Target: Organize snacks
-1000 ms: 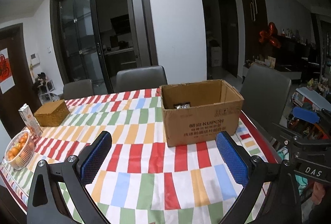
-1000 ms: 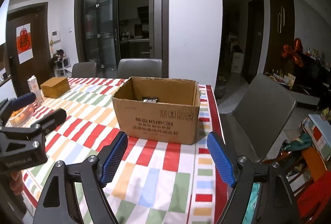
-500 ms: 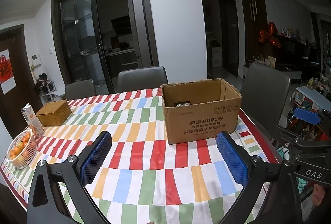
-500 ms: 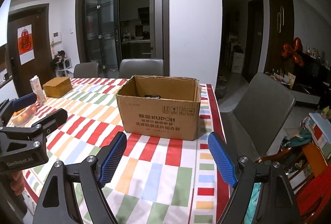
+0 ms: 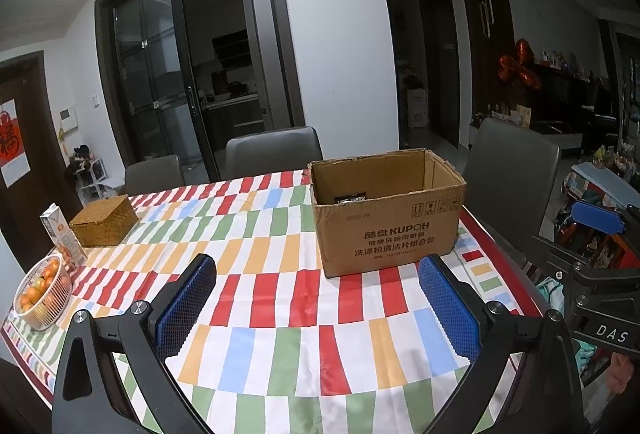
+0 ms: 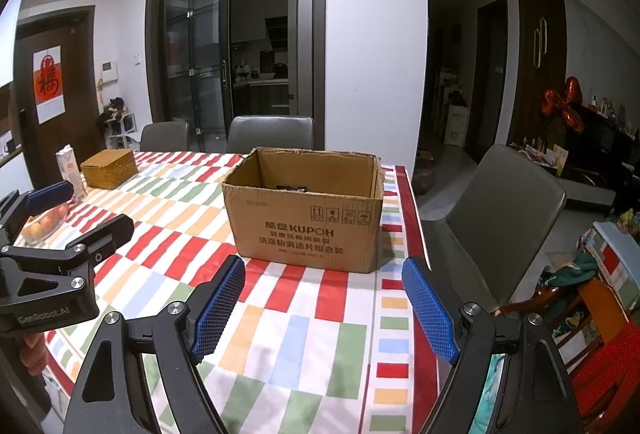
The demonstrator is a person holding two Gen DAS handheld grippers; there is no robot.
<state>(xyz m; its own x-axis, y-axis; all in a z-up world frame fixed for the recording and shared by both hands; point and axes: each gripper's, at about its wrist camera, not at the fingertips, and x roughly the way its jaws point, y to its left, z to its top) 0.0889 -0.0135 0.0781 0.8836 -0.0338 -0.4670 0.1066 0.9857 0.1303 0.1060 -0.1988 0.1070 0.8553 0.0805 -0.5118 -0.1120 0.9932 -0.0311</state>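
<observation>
An open brown cardboard box [image 5: 390, 230] stands on the table with the striped cloth [image 5: 280, 298]; it also shows in the right wrist view [image 6: 308, 230]. A dark, shiny snack packet [image 5: 350, 198] lies at its bottom, mostly hidden. My left gripper [image 5: 316, 304] is open and empty, held above the cloth in front of the box. My right gripper [image 6: 324, 304] is open and empty, also in front of the box, to the right of the left one [image 6: 52, 262].
At the table's left are a woven box [image 5: 105, 220], a juice carton [image 5: 63, 242] and a wire basket of oranges [image 5: 42, 292]. Grey chairs stand behind [image 5: 274, 151] and to the right [image 6: 500, 218] of the table. Clutter lies on the floor at the right.
Both grippers have drawn back from the box and risen a little, so the box looks smaller and less of its inside shows. Both stay open and empty.
</observation>
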